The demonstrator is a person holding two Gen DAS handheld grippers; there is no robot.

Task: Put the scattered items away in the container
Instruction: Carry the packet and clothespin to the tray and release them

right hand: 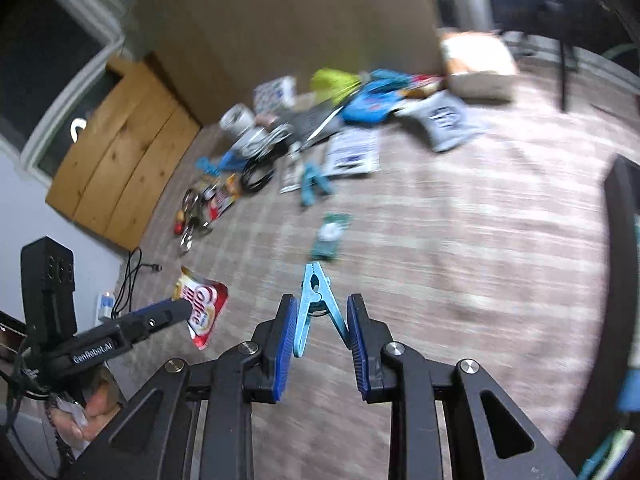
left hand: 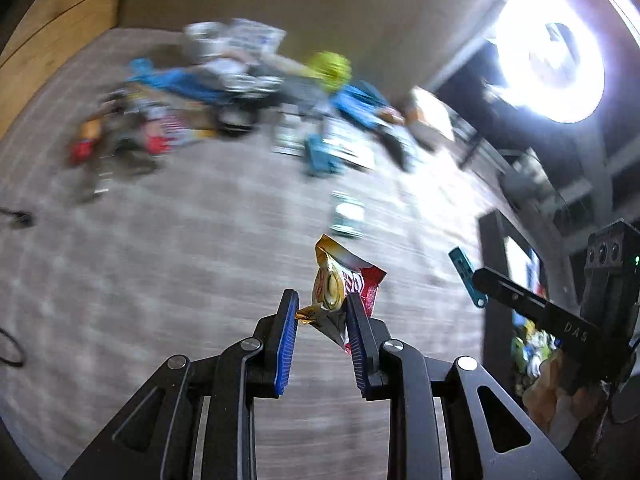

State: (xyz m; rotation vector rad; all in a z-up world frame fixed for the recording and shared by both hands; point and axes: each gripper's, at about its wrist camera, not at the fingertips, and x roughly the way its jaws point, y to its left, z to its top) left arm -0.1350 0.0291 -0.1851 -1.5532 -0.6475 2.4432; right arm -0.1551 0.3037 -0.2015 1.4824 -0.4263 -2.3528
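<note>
Left gripper (left hand: 322, 310) fingers clamped on crumpled red-gold sachet (left hand: 340, 284). Right gripper (right hand: 322, 312) fingers pinching blue clothespin (right hand: 316, 304), tip pointing beyond fingertips. Blurred clutter (right hand: 312, 128) farther ahead on carpet (right hand: 460, 264).

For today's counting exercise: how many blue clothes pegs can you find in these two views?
2. One light blue peg sits between the right gripper jaws; a second blue peg lies on the carpet by the clutter pile. Blur may hide more.

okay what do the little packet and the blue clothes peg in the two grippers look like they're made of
Packet in the left gripper: likely thin foil-laminate film, glossy; it crinkles and glints gold at the crimped end.
Blue peg in the right gripper: probably moulded plastic, smooth with a slight sheen and uniform light blue colour.
</note>
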